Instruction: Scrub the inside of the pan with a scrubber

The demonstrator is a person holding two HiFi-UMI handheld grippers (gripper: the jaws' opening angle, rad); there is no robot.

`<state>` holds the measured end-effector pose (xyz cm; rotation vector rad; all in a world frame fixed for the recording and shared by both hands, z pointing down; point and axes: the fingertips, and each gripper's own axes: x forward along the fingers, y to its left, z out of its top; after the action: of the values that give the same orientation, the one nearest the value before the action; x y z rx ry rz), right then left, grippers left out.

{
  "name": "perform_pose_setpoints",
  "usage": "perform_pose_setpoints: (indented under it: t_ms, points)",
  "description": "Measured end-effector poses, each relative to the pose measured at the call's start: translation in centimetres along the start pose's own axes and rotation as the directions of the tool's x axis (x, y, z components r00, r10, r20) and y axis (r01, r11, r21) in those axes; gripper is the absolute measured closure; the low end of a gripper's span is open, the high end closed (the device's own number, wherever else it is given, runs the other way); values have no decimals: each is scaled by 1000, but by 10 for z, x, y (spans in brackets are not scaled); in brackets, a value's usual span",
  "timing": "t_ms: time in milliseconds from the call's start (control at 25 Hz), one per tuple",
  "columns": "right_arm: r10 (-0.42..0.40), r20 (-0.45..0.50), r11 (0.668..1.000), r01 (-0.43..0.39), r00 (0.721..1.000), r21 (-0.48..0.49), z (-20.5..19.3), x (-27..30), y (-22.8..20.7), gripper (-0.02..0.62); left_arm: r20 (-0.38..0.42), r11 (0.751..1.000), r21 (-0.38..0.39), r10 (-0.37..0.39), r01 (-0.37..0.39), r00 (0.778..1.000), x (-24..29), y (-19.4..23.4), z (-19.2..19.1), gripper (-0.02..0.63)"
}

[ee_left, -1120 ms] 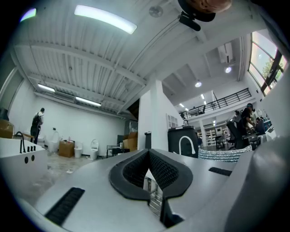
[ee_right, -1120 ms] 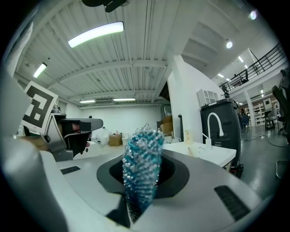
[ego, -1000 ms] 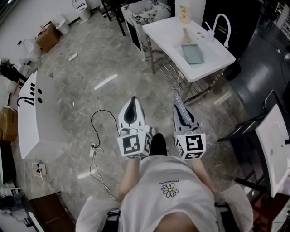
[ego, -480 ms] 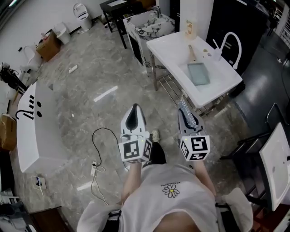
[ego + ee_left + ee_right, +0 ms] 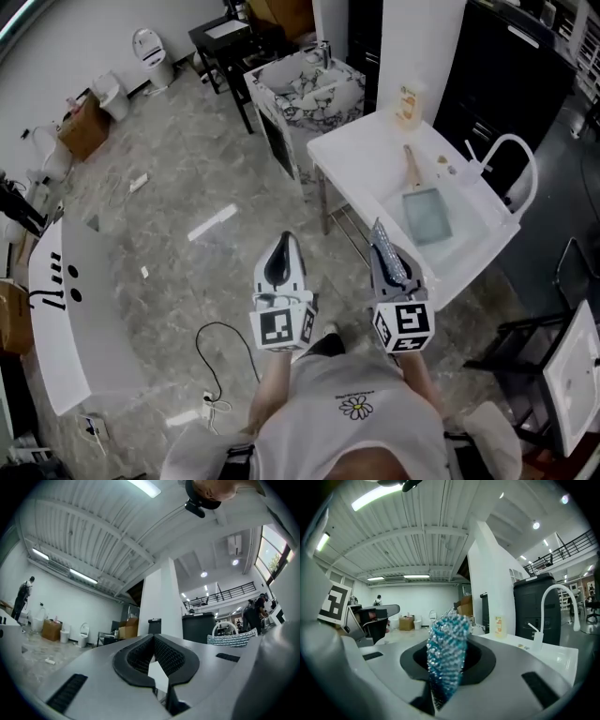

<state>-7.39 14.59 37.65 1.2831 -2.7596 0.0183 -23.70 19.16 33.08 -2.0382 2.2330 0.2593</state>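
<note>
Our right gripper [image 5: 384, 253] clenches the sparkly blue mesh scrubber [image 5: 446, 653]; our left gripper [image 5: 153, 644] is closed, empty. The square grey pan with a wooden handle [image 5: 428, 217] lies in the white sink basin [image 5: 471, 230], well ahead. With nothing steadying it, we risk the pan skidding under scrubbing

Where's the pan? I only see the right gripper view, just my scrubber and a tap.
Observer: The head view shows the pan lying in the sink, ahead on your right.
Operator: Is my left gripper holding something?
Observer: No. The left gripper has its jaws shut in its own view, with nothing between them.
Operator: Which way does the pan's handle go?
Observer: The handle points away from you, toward the bottle.
</note>
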Motion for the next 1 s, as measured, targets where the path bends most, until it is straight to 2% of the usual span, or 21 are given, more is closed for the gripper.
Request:
perform_pose_setpoints:
  t_ms: [200,440,800,1000]
  points:
    - [-20,-16,1000,20,1000,14,20,70,-20,538,6,1000,-14,-14,14,1000,82,34,4,590]
    - [-86,-38,996,87,996,25,20,117,-55,538,-56,996,-34,-79,77,995,134,31,-24,589]
    - [-178,-3,983,178,984,37,31,135,-132,537,-24,980,-45,-195,194,981,210,-28,-27,589]
    - [-263,14,964,262,965,51,27,116,-179,537,9,945,-26,-326,326,945,243,-95,-27,589]
